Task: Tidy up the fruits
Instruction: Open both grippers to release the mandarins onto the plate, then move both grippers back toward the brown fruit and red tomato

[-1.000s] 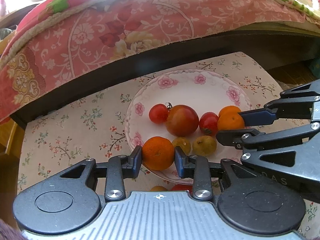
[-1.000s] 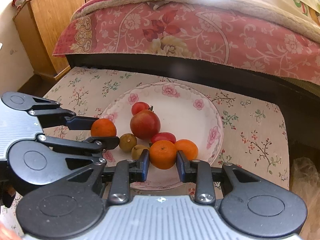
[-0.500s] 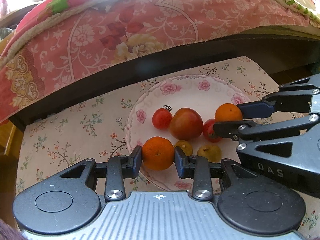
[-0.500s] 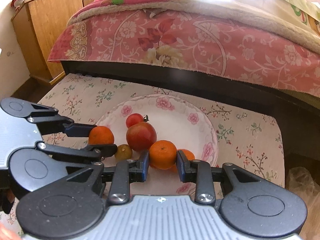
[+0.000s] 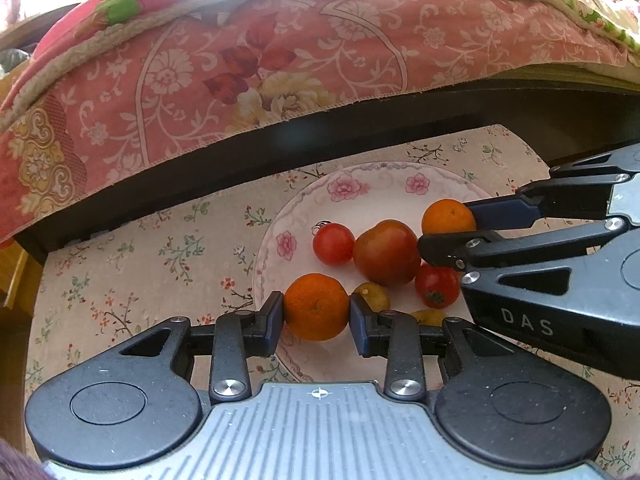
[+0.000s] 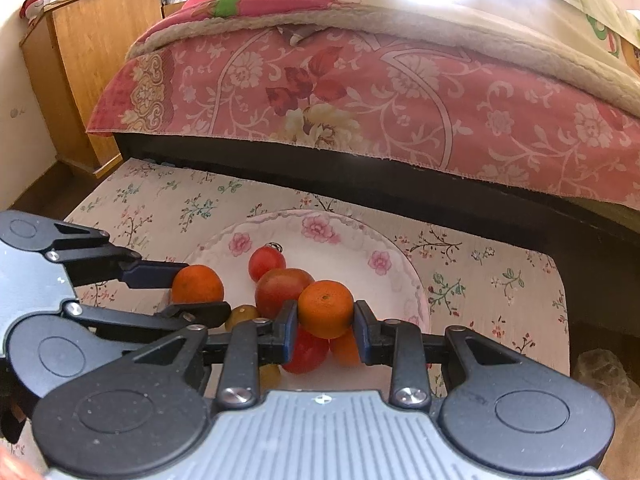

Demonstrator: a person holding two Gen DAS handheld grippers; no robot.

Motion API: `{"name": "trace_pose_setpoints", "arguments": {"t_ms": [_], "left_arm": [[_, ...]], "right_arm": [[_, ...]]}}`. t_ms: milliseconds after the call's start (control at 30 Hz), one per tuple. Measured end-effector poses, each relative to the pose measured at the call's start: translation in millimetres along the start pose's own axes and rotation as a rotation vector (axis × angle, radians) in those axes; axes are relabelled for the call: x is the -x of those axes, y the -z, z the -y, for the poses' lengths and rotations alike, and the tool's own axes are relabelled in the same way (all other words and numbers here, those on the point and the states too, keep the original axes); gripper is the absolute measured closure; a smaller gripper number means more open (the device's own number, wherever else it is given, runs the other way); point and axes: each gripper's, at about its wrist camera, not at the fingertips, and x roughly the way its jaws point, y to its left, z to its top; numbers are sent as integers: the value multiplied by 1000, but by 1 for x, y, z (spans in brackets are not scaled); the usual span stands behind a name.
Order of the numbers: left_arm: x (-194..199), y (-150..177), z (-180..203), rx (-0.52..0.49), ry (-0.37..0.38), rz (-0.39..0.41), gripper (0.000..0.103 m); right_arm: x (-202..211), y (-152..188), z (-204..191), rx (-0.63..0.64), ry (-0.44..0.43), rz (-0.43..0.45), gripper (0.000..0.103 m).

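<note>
Floral cloth lies bare left of the plate. Each gripper, left and right, clamps an orange above the plate, which holds tomatoes.

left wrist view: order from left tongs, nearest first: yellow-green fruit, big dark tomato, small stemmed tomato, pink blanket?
1. Yellow-green fruit: just right of the left tongs, beside the right pad.
2. Big dark tomato: mid-plate, ahead and right.
3. Small stemmed tomato: ahead, close to call against 2.
4. Pink blanket: far back, hanging off the bed.
</note>
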Motion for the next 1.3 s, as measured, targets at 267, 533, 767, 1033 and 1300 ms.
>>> {"name": "trace_pose_setpoints", "arguments": {"t_ms": [267,533,767,1033,1300], "left_arm": [[-2,-1,-2,13,-1,2,54],[1,-2,-2,15,-2,10,49],[8,-3,-5,28,-10,25,48],[19,-5,-12,50,-17,42,47],[41,9,-15,49,-19,43,47]], "right_arm": [[-3,-3,1,-8,-4,7,68],[0,-4,4,-23,4,18,68],[5,-7,12,-47,16,35,68],[17,-8,17,-69,21,55,68],[41,5,6,-62,0,50,68]]}}
